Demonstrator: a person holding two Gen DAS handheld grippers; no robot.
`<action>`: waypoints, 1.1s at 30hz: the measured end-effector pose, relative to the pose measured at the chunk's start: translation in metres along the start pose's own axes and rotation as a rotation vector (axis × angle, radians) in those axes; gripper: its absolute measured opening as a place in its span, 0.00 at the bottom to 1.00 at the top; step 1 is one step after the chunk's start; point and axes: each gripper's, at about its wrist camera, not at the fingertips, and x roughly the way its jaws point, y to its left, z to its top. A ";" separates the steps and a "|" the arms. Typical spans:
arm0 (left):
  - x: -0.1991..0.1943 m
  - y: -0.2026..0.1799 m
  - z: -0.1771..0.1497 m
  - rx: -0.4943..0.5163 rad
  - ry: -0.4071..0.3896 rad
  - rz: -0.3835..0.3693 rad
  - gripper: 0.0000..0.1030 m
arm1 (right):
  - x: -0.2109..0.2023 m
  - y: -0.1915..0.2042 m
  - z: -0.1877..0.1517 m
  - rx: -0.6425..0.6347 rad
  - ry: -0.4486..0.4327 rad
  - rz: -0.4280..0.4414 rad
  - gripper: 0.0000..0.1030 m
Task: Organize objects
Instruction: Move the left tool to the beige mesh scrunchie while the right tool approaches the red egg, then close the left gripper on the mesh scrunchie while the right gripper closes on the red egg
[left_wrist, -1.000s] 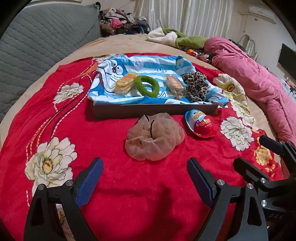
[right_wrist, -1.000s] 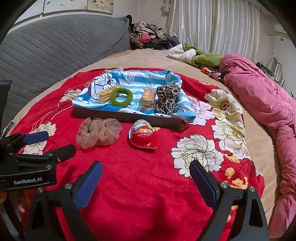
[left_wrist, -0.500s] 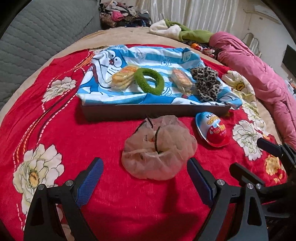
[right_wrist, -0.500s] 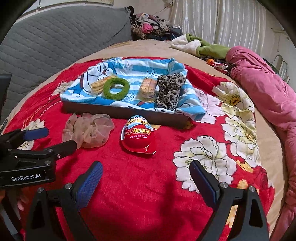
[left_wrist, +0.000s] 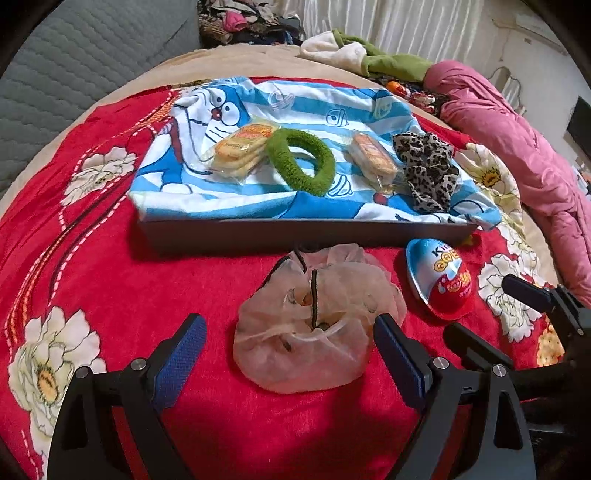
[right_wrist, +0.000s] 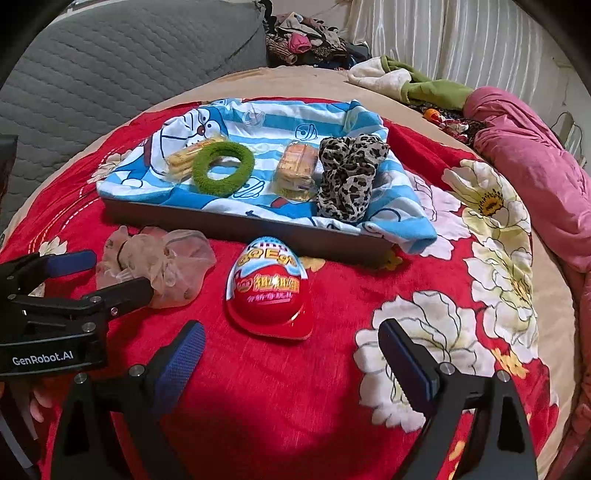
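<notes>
Two grippers, left gripper (left_wrist: 288, 339) and right gripper (right_wrist: 291, 347), stand released, holding nothing. The sheer scrunchie (left_wrist: 317, 325) lies on the bed between the left fingers, the toy egg (right_wrist: 267, 288) beside it, both before the tray (right_wrist: 236, 221).

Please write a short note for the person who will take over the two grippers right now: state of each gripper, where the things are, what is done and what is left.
Left gripper: open, empty, jaws either side of the sheer scrunchie, not pressing it.
Right gripper: open, empty, pointed at the toy egg.
In the tray, on the blue cloth: two snack packs, green scrunchie, leopard scrunchie.
On the red blanket, in front of the tray: sheer scrunchie and toy egg.
Done: four things are in the tray.
Left, probably: pick up the sheer scrunchie and the egg and place them in the tray.
</notes>
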 end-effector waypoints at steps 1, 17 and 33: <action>0.002 0.000 0.002 0.001 0.001 -0.004 0.89 | 0.002 -0.001 0.001 -0.002 0.002 -0.001 0.92; 0.031 0.004 0.016 -0.013 0.022 -0.029 0.89 | 0.037 -0.002 0.013 -0.013 0.030 0.017 0.90; 0.034 -0.001 0.018 -0.013 0.011 -0.116 0.37 | 0.043 -0.003 0.015 0.036 0.022 0.114 0.57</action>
